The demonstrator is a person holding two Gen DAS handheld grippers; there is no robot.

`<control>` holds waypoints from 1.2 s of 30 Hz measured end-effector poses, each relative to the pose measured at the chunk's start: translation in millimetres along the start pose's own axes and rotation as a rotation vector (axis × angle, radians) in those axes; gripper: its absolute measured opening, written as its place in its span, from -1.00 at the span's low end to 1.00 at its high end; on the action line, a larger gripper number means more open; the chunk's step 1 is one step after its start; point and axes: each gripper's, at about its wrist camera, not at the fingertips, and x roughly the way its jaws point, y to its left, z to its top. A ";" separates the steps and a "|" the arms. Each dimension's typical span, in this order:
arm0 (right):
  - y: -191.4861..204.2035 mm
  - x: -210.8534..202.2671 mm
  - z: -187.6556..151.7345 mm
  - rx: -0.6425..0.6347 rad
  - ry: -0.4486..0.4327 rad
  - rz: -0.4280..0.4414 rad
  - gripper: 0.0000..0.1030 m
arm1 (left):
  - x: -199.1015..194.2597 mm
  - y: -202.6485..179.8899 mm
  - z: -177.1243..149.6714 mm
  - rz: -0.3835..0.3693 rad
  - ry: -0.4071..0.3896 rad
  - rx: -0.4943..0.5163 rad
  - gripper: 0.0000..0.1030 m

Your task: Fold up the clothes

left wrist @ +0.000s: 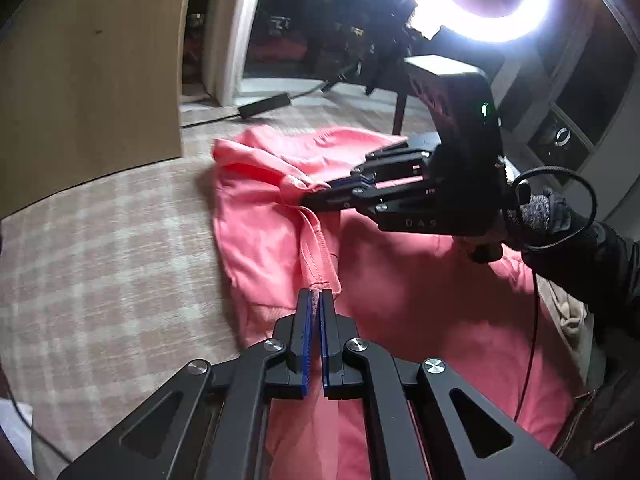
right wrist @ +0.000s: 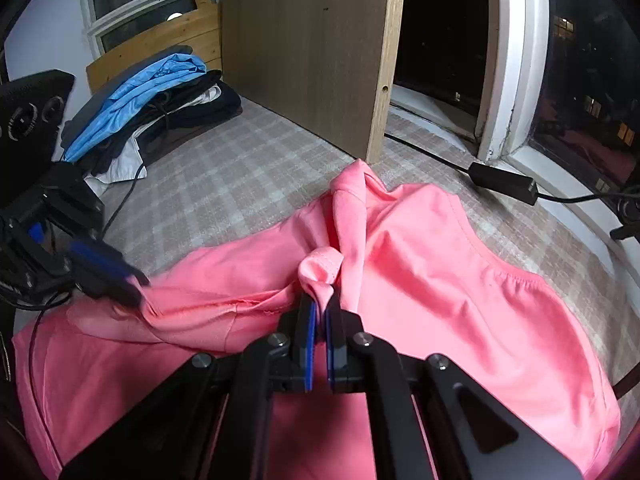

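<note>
Nearest the left wrist camera, the black two-finger left gripper point(left wrist: 317, 294) with blue pads is closed on a hemmed edge of the bright pink cotton garment point(left wrist: 420, 300), its jaws pinching a thin ridge of cloth. Ahead and to its right, the black right gripper point(left wrist: 320, 196) is likewise clamped on a bunched fold of the same pink garment, held by a gloved hand point(left wrist: 536, 216) in a dark sleeve. From the right wrist view, the right gripper point(right wrist: 320, 304) grips a small gathered knot of fabric, and the left gripper point(right wrist: 134, 288) bites the cloth off to its left. Beyond both grippers the pink garment spreads crumpled over a beige checked bed cover point(right wrist: 224, 184). Farther ahead stands a brown wooden panel point(right wrist: 312, 48); to its left lies a pile of blue, black and white clothes point(right wrist: 152, 92).
</note>
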 end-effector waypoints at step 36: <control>77.1 89.3 108.5 -0.146 0.036 0.112 -0.28 | -76.1 119.5 -75.5 0.393 -0.125 -0.400 -0.94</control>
